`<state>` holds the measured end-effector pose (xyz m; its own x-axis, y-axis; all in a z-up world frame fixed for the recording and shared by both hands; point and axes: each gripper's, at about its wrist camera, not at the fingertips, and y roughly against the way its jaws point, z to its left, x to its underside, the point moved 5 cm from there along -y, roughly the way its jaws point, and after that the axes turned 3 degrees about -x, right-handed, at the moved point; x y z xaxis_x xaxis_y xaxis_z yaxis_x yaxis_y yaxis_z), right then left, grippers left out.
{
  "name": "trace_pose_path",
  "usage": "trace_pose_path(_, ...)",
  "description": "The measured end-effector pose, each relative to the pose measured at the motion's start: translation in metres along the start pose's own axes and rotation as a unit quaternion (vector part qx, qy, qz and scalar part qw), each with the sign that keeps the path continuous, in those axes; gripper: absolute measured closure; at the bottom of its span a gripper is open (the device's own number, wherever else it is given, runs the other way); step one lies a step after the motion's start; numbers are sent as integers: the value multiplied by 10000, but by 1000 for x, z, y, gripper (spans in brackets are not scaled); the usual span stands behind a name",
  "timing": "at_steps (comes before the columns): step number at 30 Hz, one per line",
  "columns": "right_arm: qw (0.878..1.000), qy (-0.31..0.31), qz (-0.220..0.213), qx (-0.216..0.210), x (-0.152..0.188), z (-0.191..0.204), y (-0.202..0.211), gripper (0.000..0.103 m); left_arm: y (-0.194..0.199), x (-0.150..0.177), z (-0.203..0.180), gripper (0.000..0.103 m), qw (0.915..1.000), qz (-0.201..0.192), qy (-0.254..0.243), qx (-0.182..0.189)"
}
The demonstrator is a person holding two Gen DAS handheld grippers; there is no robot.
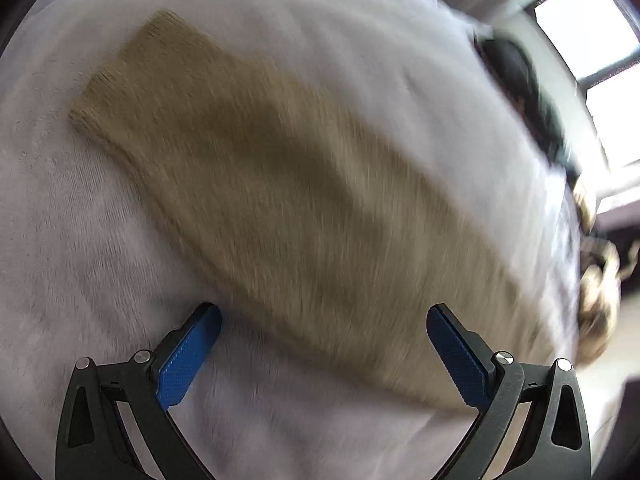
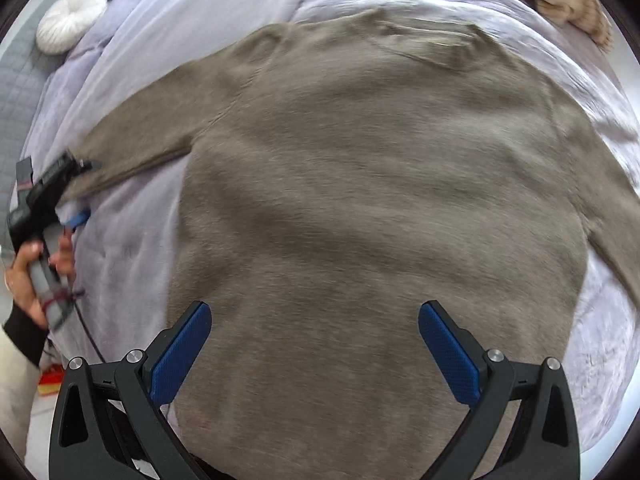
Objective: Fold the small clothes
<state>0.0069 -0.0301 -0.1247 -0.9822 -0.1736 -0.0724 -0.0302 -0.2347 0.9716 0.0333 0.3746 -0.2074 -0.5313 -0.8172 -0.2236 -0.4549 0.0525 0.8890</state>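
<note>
While the taupe sweater point(image 2: 380, 184) lies flat on the lilac bedspread point(image 2: 192, 24) ahead, the right gripper point(image 2: 314, 344) hovers wide open; the left gripper point(image 1: 324, 344), equally wide and empty, straddles the sleeve point(image 1: 280, 200), apparently ready to fold it inward.

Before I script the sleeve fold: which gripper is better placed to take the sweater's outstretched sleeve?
Left, probably. The left gripper hangs open right over the sleeve near its cuff, while the right gripper, also open, faces the sweater body.
</note>
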Motion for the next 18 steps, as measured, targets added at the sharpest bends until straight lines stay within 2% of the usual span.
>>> trace_pose_path(1,10000,12,2,-17,-1,4,-1,0,4,-6,-1,2,9997,-198,76,97)
trace_pose_path(2,10000,15,2,-26,-2,8,-2,0,6,-9,-2,13,9994,-324,91,93)
trace_pose_path(3,10000,10,3,-33,-4,10,-2,0,7,-13,-3,34,9991,-414,89,64)
trace_pose_path(4,10000,-1,-2,-38,-5,12,-3,0,6,-15,-3,48,9991,-421,60,31)
trace_pose_path(5,10000,-15,-10,-39,-5,14,-3,0,2,-15,-3,78,9993,-370,24,21)
trace_pose_path(6,10000,-45,-23,-52,-6,15,-2,0,-3,-15,-3,93,9995,-293,-12,112)
trace_pose_path(7,9999,-80,-37,-82,-6,16,-2,0,-4,-15,-3,93,9993,-275,-20,271)
trace_pose_path(9,9997,-164,-85,-141,-5,17,0,0,2,-15,-13,93,9988,-328,-125,336)
trace_pose_path(13,9995,-215,-135,-200,-4,11,0,0,36,-19,-40,93,9939,-732,-552,614)
trace_pose_path(15,9994,-232,-148,-215,-4,3,2,0,53,-16,-71,93,9887,-892,-874,824)
trace_pose_path(18,9988,-348,-230,-239,-5,-14,9,0,78,-1,-126,93,9754,-1034,-1551,1174)
